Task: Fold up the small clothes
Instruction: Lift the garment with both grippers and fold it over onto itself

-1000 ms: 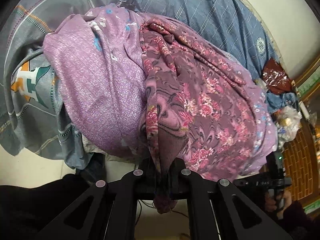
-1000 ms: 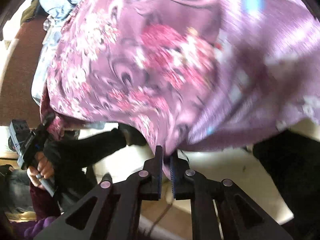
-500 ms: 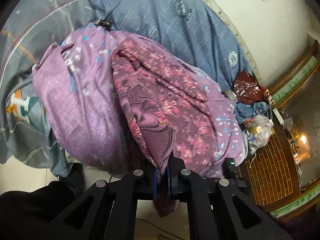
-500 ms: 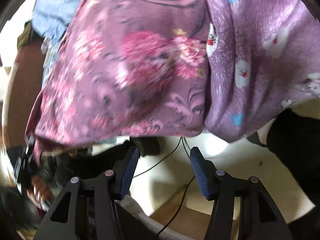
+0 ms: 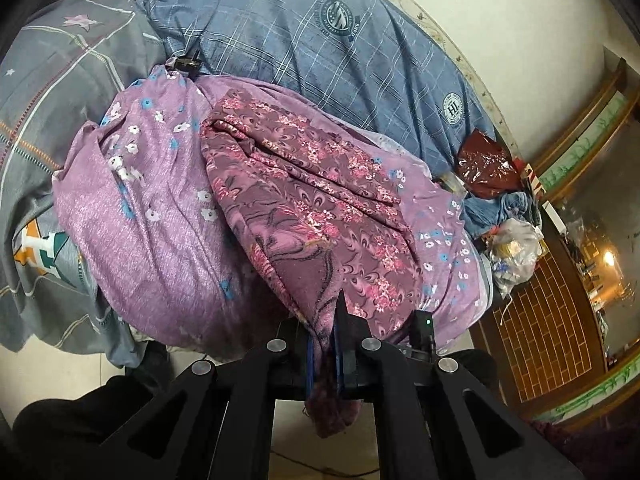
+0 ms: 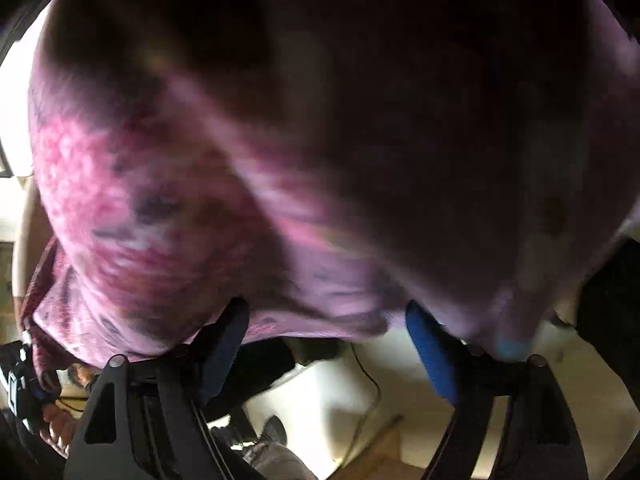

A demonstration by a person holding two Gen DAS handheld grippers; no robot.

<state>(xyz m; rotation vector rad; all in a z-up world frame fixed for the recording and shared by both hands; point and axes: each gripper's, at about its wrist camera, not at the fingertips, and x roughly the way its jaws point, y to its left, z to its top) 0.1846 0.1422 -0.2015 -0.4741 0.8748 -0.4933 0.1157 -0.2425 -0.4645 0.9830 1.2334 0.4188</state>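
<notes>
Blue bedspread (image 5: 360, 60) under it; left gripper (image 5: 323, 354) pinches floral cloth (image 5: 304, 184), right gripper (image 6: 326, 344), just opened, empty: we regrab hem w/ tension

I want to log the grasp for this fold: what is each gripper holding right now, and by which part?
The left gripper pinches the maroon floral garment by a bunched end. The right gripper, jaws just opened, holds nothing.

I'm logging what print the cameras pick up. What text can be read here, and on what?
"HL": round crest on the blue plaid bedcover.
Larger crest on that cover: ring lettering too small to read.
Grey cover: large block letters, cut off, unreadable.
Right wrist view: none.
</notes>
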